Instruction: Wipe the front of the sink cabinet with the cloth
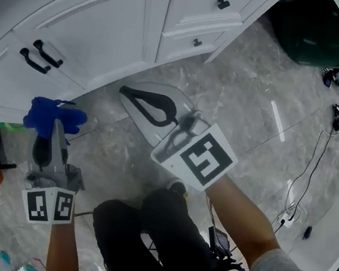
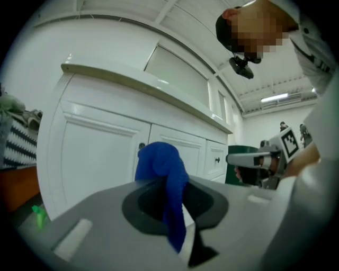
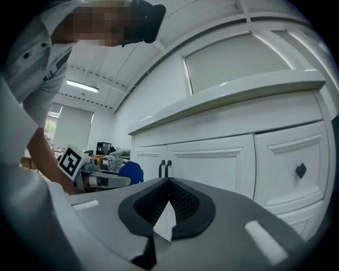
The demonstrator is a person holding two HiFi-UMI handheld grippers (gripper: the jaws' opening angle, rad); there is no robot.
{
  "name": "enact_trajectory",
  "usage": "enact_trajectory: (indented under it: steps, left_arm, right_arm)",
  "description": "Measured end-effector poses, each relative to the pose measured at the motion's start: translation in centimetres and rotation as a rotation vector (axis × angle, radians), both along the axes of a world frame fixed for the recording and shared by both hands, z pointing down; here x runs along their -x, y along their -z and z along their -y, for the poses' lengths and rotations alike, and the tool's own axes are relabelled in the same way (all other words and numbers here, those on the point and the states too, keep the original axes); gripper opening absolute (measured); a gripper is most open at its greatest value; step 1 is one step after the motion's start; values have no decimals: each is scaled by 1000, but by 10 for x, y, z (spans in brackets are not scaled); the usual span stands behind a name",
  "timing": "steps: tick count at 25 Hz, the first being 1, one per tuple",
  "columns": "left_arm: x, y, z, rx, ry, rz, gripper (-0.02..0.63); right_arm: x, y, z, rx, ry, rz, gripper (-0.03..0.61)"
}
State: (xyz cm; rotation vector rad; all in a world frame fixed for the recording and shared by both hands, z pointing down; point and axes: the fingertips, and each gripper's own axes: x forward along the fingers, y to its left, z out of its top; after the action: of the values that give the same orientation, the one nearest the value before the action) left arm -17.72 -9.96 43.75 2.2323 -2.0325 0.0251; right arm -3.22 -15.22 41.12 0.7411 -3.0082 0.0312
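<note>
Clamping the blue cloth, the left gripper hangs near the cabinet, apparently off it, so wiping seems not yet begun; the right gripper is closed, empty.

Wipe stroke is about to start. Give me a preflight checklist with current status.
1. Cloth gripped: ok. The left gripper is shut on the blue cloth, which is bunched above the fingers with a tail hanging down.
2. Cloth on the cabinet front: not ok. It looks short of the cabinet door.
3. Right gripper out of the way: ok. It is shut, empty and held off to the side.
4. Wipe path free of snags: not ok. Two black handles stick out from the doors near the cloth.
5. Doors and drawers closed: ok. All look shut.
</note>
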Motion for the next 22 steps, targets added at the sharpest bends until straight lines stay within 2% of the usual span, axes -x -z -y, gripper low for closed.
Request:
enact_trajectory:
  steps: [4, 8, 13, 16, 20, 22]
  left_arm:
    - [-4, 81, -28, 46, -24, 12, 64]
    - [-8, 165, -44, 98, -52, 3, 64]
    - [-1, 276, -65, 125, -55, -28, 64]
    - [1, 334, -75, 117, -47, -41, 64]
    - [1, 401, -96, 106, -39, -56, 64]
    - [0, 426, -112, 105, -17, -83, 64]
  right_arm:
    - [-16, 76, -7, 66, -8, -25, 0]
    - [-46, 150, -15, 99, -24, -100, 0]
    - [-88, 251, -37, 106, -19, -220, 0]
    - [-113, 315, -43, 77, -41, -261, 0]
    - [-156, 387, -59, 137, -139, -260, 0]
    - [-171, 419, -69, 156, -180, -227, 0]
